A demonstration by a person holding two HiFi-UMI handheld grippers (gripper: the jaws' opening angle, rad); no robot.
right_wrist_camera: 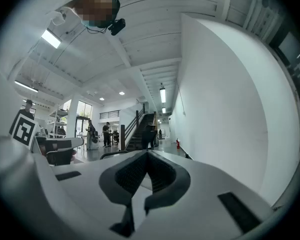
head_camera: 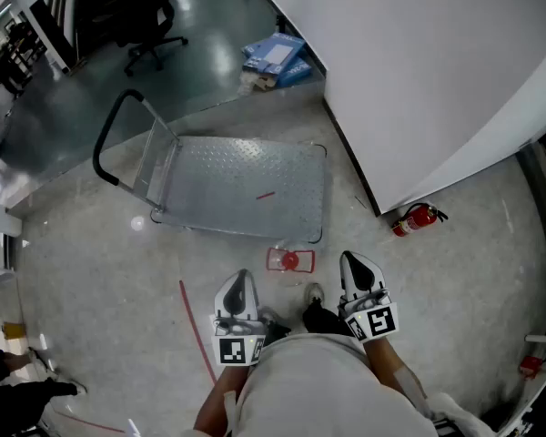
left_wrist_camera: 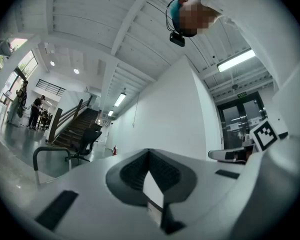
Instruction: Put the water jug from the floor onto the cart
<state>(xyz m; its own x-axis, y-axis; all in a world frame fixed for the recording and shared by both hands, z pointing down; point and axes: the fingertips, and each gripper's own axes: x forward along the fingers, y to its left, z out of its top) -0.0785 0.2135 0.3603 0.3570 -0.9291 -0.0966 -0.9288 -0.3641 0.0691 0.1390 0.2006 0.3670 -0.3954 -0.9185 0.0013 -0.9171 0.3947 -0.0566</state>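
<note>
The water jug, clear with a red cap, stands on the floor just in front of the cart's near edge. The cart is a flat metal platform with a black push handle on its left side, and nothing lies on its deck. My left gripper and right gripper are held level at waist height, to either side of the jug and nearer to me. Both are shut on nothing: the jaws meet at their tips in the left gripper view and in the right gripper view.
A white wall runs along the right, with a red fire extinguisher lying at its corner. Blue boxes sit beyond the cart, and an office chair stands at the far left. A red line marks the floor.
</note>
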